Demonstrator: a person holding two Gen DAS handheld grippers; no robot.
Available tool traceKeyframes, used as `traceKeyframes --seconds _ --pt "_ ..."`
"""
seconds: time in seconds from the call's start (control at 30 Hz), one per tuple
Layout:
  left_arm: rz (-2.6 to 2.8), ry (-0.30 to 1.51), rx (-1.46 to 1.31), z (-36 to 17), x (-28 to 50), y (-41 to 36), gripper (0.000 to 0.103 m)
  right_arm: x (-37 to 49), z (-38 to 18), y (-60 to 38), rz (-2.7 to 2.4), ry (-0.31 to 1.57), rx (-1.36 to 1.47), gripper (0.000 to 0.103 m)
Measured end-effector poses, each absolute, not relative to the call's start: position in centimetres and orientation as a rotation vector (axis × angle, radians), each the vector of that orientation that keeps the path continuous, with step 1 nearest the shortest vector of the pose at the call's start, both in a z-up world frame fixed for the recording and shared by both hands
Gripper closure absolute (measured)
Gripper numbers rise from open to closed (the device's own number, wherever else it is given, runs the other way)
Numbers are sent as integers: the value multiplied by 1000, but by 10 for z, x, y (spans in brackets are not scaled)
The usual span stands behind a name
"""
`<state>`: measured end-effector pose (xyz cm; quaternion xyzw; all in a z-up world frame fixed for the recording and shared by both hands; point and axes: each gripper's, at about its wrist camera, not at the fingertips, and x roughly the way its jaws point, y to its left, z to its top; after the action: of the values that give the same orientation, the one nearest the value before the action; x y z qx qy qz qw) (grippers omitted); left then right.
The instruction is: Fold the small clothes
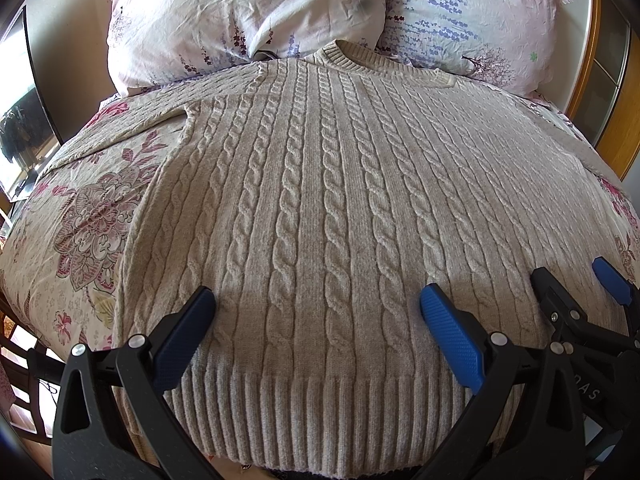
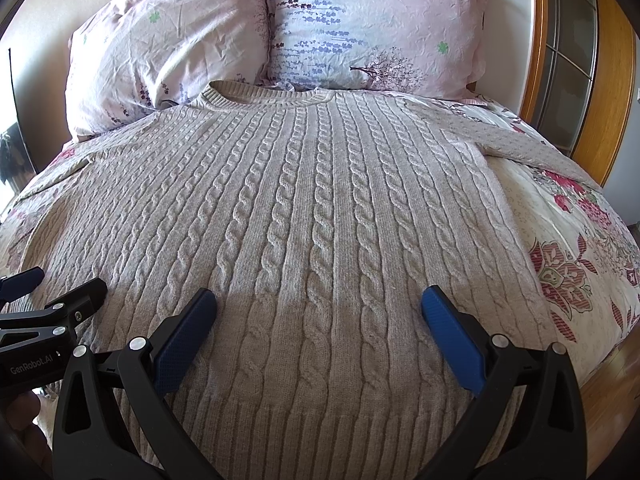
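A beige cable-knit sweater (image 1: 320, 208) lies flat, front up, on a floral bedspread (image 1: 84, 216), collar toward the pillows and ribbed hem nearest me. Both sleeves spread outward. My left gripper (image 1: 318, 304) hovers open over the lower left part of the sweater, nothing between its blue fingers. My right gripper (image 2: 320, 304) hovers open above the lower middle of the sweater (image 2: 320, 208), also holding nothing. Each gripper shows at the edge of the other's view: the right gripper (image 1: 576, 280) at the right, the left gripper (image 2: 60, 284) at the left.
Two floral pillows (image 1: 240, 12) (image 2: 376, 28) lean at the head of the bed. A wooden-framed glass door (image 2: 576, 52) stands at the right. A dark screen (image 1: 20, 112) sits at the left. Wooden floor (image 2: 616, 392) shows by the bed's right edge.
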<state>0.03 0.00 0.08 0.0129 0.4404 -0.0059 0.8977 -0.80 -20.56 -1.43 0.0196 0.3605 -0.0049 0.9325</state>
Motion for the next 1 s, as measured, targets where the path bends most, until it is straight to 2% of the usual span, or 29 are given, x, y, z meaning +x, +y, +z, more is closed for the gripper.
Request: traceKeyframes --seconds 0.5,0.77,0.87,1.0 --pt "-6 930 26 1 4 -2 2 -4 -13 -205 38 779 19 1" --pt "-57 930 -2 6 11 6 2 -8 -13 -217 166 727 2 1" --pt "-110 881 -62 19 21 11 2 3 -2 -239 244 735 90 1" --pt "-166 773 -114 38 40 14 2 23 32 -314 145 626 247 1"
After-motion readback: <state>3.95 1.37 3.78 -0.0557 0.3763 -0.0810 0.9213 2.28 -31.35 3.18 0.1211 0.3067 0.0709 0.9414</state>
